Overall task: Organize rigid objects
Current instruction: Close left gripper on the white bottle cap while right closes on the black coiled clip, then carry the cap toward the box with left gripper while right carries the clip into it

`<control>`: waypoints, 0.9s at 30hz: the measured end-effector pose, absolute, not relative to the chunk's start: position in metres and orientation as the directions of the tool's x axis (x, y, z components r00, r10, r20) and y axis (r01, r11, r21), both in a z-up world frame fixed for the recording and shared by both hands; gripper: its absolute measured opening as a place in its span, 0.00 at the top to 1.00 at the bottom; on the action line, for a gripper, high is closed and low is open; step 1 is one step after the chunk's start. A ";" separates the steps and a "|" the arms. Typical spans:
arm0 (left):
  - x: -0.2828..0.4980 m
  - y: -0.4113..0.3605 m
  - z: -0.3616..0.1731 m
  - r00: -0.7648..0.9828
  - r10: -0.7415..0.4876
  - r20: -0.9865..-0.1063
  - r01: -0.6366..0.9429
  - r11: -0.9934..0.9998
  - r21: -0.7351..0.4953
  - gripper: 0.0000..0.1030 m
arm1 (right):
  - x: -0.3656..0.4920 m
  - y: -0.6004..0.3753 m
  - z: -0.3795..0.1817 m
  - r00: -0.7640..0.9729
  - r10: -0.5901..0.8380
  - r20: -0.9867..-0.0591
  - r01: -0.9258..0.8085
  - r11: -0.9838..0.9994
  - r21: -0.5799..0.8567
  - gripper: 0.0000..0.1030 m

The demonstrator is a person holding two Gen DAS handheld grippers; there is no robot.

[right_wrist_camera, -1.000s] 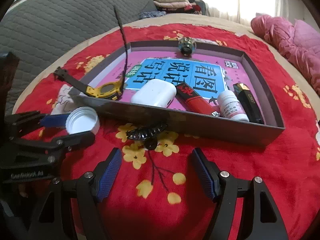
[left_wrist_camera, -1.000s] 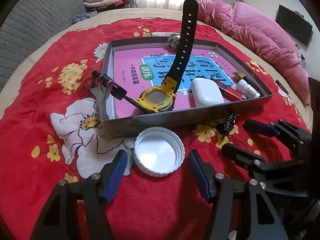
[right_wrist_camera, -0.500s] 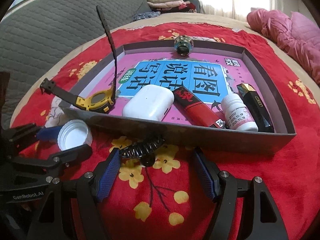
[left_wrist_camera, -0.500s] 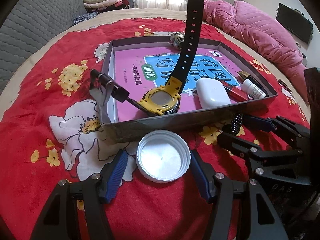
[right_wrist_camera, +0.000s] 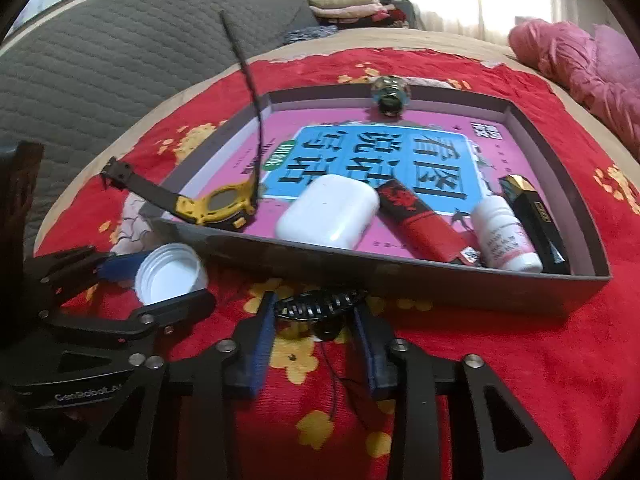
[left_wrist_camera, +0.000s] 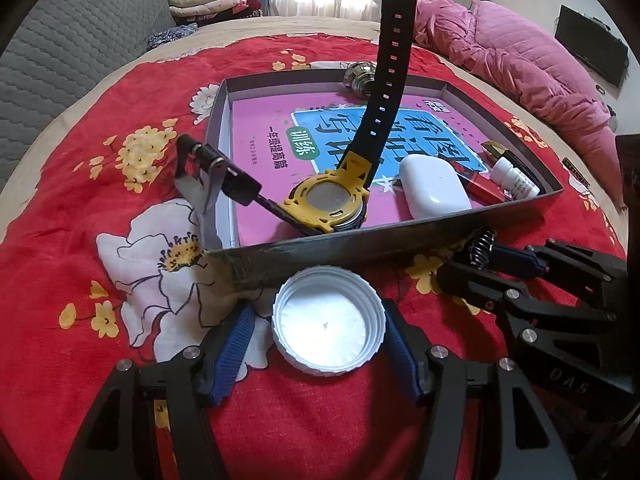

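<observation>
Everything before me lies on a red cloth printed with yellow and white flowers (left_wrist_camera: 80, 248). Beyond its far edge, to the left, I see a grey quilted sofa back (right_wrist_camera: 120, 60). Folded cream and pink laundry (left_wrist_camera: 208, 0) is stacked past the cloth's far side, under a bright window. A crumpled pink quilted duvet (left_wrist_camera: 520, 64) lies off its right edge, with a dark flat screen (left_wrist_camera: 592, 52) farther right.

A ribbed white plastic cap (left_wrist_camera: 328, 326) with a smooth matt inside is seen on printed red cloth (left_wrist_camera: 60, 248). The tray (left_wrist_camera: 360, 246) looks like grey card, dull outside, and is lined by a glossy paper book cover (left_wrist_camera: 264, 148). The white case (right_wrist_camera: 328, 212) is smooth, shiny plastic. The watch strap (left_wrist_camera: 386, 80) appears matt rubber.
</observation>
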State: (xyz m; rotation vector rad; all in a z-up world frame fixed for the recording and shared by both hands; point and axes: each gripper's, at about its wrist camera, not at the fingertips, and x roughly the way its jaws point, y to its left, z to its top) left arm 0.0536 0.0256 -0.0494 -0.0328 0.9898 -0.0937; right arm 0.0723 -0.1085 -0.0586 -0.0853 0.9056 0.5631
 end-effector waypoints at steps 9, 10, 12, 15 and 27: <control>0.053 0.037 -0.047 0.555 -0.124 -0.823 0.048 0.992 -0.116 0.49 | 0.067 -0.114 -0.051 0.481 0.467 -0.742 -0.515 0.835 0.192 0.68; 0.053 0.038 -0.047 0.555 -0.122 -0.823 0.045 0.992 -0.117 0.51 | 0.066 -0.115 -0.049 0.482 0.469 -0.740 -0.516 0.834 0.193 0.68; 0.053 0.039 -0.046 0.554 -0.127 -0.822 0.043 0.991 -0.124 0.51 | 0.063 -0.116 -0.046 0.486 0.474 -0.734 -0.521 0.832 0.192 0.68; 0.052 0.039 -0.044 0.558 -0.128 -0.820 0.045 0.991 -0.124 0.51 | 0.060 -0.118 -0.042 0.488 0.483 -0.727 -0.524 0.828 0.198 0.68; 0.041 0.037 -0.032 0.566 -0.129 -0.814 0.047 0.991 -0.125 0.51 | 0.054 -0.133 -0.032 0.504 0.490 -0.711 -0.504 0.836 0.218 0.68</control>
